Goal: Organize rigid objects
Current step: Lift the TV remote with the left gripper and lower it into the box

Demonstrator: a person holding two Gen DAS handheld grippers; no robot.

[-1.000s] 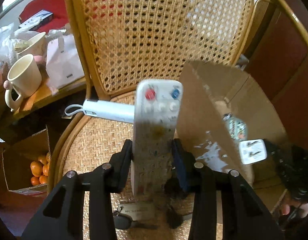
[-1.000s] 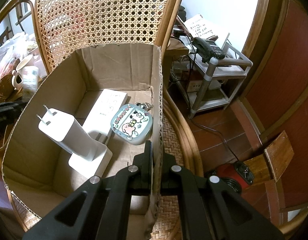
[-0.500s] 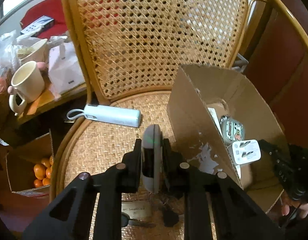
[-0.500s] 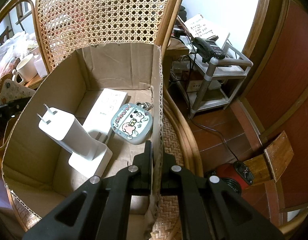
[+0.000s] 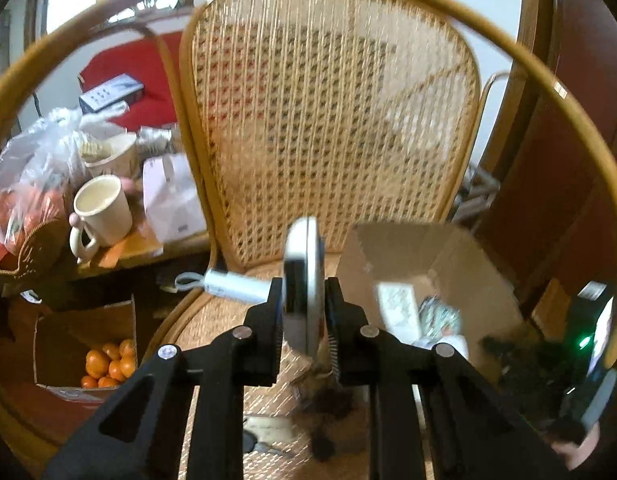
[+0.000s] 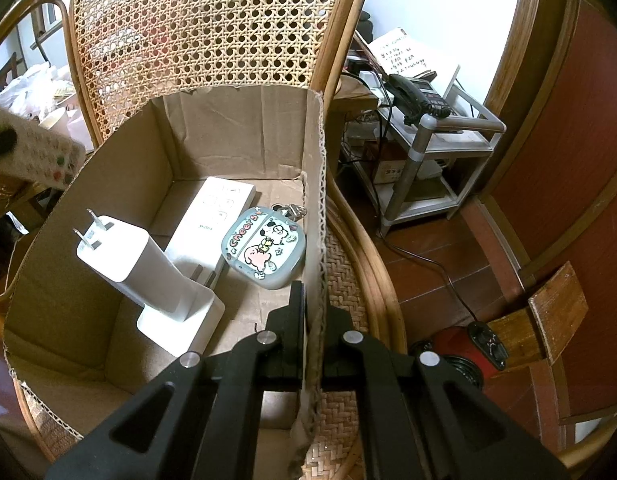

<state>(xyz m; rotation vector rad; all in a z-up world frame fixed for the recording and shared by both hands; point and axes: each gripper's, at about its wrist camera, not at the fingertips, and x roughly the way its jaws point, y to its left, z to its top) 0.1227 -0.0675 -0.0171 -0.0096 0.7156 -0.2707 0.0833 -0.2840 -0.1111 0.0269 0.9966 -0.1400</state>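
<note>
Left wrist view, far left: a cream mug (image 5: 104, 210) is sitting on a cluttered side counter (image 5: 148, 250), with a carton of oranges (image 5: 108, 364) on the floor below it.

A white cylindrical power bank (image 5: 234, 286) with a loop cord is lying on the woven seat of the rattan chair (image 5: 328, 128), partly hidden behind the left claw (image 5: 304, 300).

The left claw is clamping a white remote control (image 5: 302, 284), held edge-on to the camera and lifted above the seat, just left of the cardboard box (image 5: 480, 268). This view is motion-blurred.

Right wrist view: the remote's speckled button face (image 6: 36, 152) is showing at the left edge, outside and above the box's left wall.

Inside the box (image 6: 108, 208), left to right: a white plug charger (image 6: 144, 268) is leaning with prongs up on a second white adapter (image 6: 188, 324); a flat white remote (image 6: 212, 216) is lying along the floor; a grey cartoon case (image 6: 264, 248) reading "Cheers" is lying beside the right wall, a keyring at its top.

The right claw (image 6: 314, 312) is pinching the box's right wall, one finger inside, one outside.

Far right: a black telephone (image 6: 416, 96) is resting on a metal stand (image 6: 428, 160).
</note>
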